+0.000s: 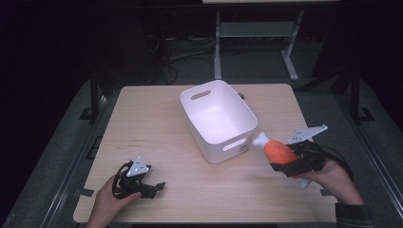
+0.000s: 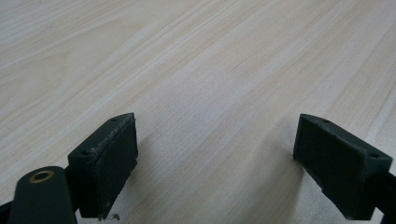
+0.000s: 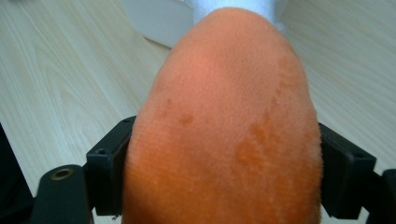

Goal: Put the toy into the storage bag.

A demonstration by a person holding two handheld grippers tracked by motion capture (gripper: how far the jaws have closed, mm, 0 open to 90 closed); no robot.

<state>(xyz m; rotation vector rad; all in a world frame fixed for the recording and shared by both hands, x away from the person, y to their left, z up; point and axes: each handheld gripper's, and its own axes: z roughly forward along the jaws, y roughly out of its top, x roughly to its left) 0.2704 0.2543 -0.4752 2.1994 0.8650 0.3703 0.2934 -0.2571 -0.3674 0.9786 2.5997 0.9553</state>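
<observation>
The pale wood-grain counter (image 1: 157, 142) carries the open white plastic bin with cut-out handles (image 1: 217, 119) near its middle, and from above the bin looks empty. That tells me the job, as I read it, is roughly halfway: the pick-up is done, the drop is not.

My right claw (image 1: 285, 164) is clamped on the fuzzy orange plush drumstick with the white bone end (image 1: 275, 149), and I hold it in the air just beside the bin's near right corner, bone end pointing toward the bin. What is left, I judge, is to carry it over the rim and let go.

My left claw (image 1: 149, 189) rests low at the near left of the counter, well apart from the bin, jaws spread with nothing between them.

The high view gives the layout: bin, toy and both hands. The right gripper view shows the grip itself, the orange plush (image 3: 224, 126) bulging between the two black pads. The left gripper view shows bare wood grain (image 2: 201, 70) between wide pads.
</observation>
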